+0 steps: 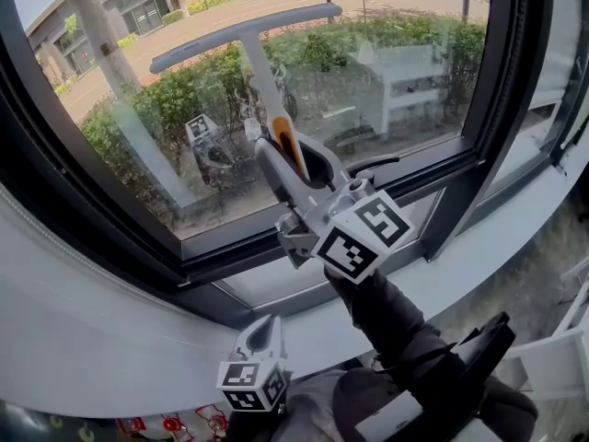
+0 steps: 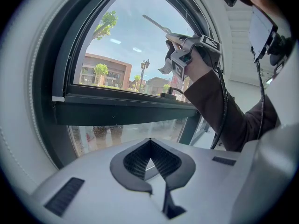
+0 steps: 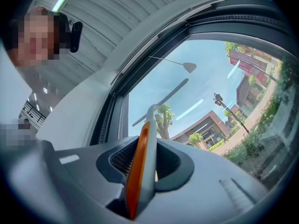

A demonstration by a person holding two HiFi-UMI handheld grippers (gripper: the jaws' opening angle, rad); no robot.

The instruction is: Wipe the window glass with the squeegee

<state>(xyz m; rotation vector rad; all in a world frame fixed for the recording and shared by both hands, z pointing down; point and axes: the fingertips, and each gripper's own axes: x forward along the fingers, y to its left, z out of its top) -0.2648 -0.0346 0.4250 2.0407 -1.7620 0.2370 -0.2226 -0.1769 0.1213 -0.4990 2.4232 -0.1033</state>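
My right claw (image 1: 294, 159) pinches the squeegee (image 1: 265, 72) by its orange-backed handle. The blade appears to lie against the window glass (image 1: 405, 35). My left claw (image 1: 264, 332) is pressed together, empty, low by the sill (image 1: 92, 320).

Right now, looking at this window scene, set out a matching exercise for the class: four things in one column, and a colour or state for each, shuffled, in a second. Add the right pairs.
Column 1
1. squeegee
2. left tool
3. right tool
4. window frame

Column 2
A. dark all over
B. shut and empty, held low
C. raised high, crossbar on top
D. shut on a grey and orange handle

Pairs: 1-C, 2-B, 3-D, 4-A
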